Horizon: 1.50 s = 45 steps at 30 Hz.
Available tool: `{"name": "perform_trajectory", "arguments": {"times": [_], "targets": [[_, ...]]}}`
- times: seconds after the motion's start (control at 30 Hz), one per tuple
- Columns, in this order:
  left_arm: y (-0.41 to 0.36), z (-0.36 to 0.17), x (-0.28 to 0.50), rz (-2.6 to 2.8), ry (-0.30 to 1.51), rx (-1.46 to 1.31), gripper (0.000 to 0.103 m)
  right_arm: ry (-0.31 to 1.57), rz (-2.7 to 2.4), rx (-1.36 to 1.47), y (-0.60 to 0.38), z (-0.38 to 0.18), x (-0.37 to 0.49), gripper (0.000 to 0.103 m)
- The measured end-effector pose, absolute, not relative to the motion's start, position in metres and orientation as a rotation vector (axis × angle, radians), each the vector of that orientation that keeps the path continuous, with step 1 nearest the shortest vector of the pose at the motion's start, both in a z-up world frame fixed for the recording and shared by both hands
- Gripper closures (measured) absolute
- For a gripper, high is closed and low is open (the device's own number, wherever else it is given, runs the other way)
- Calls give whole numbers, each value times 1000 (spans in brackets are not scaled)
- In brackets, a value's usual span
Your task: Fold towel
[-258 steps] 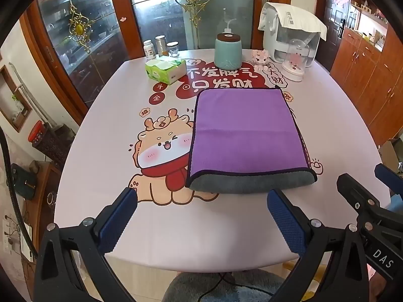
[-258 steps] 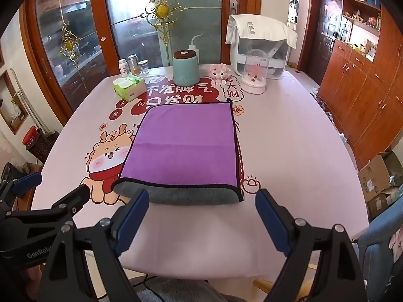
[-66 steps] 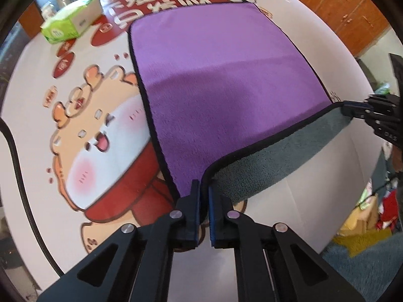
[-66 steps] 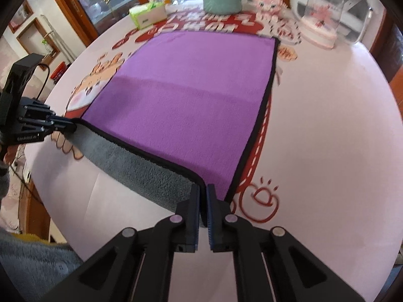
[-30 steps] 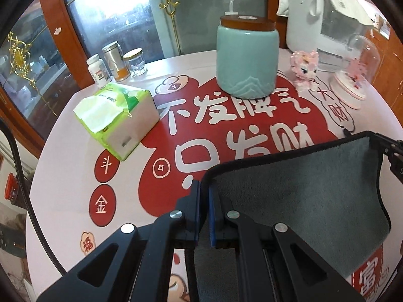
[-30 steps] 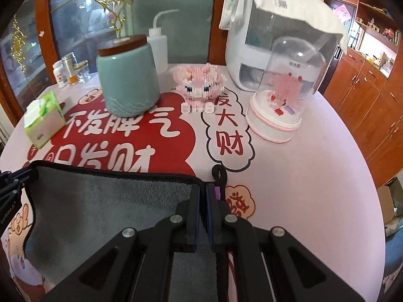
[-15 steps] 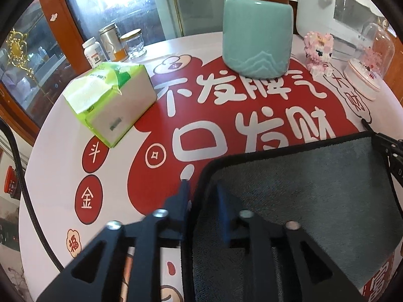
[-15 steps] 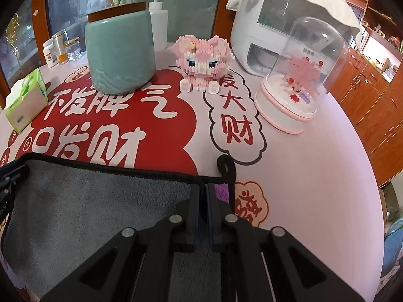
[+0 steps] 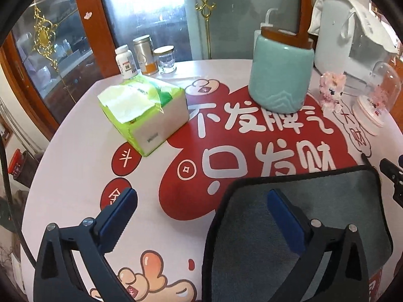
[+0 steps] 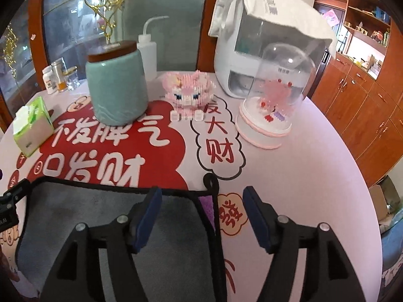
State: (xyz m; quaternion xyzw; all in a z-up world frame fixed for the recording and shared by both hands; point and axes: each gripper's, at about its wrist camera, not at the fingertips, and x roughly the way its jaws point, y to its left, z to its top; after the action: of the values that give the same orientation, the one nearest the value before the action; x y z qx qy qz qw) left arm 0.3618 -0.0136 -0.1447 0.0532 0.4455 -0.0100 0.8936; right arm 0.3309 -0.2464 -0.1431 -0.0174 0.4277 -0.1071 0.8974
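The towel (image 9: 335, 209) lies folded on the table, grey side up with a black hem; it also shows in the right wrist view (image 10: 83, 221), where a sliver of its purple side (image 10: 206, 207) peeks out at the far right corner. My left gripper (image 9: 201, 216) is open and empty, straddling the towel's far left corner. My right gripper (image 10: 201, 214) is open and empty, straddling the far right corner and its black hanging loop (image 10: 211, 180).
Beyond the towel stand a green tissue box (image 9: 143, 115), a teal jar (image 9: 279, 75), a pink brick figure (image 10: 187, 91), a glass dome (image 10: 272, 100), a white appliance (image 10: 254, 37), a squeeze bottle (image 10: 147, 50) and small jars (image 9: 141, 55).
Both grippers carried the near towel edge over to the far edge, turning the grey side up. In the last half second both opened and let go of the corners.
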Motion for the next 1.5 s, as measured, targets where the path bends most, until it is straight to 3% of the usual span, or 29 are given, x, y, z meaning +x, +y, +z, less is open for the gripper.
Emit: {"name": "perform_trajectory", "arguments": {"times": [0.7, 1.5], "targets": [[11, -71, 220, -27, 974, -26, 0, 925, -69, -11, -200, -88, 197, 36], [10, -8, 56, -23, 953, 19, 1, 902, 48, -57, -165, -38, 52, 36]]}}
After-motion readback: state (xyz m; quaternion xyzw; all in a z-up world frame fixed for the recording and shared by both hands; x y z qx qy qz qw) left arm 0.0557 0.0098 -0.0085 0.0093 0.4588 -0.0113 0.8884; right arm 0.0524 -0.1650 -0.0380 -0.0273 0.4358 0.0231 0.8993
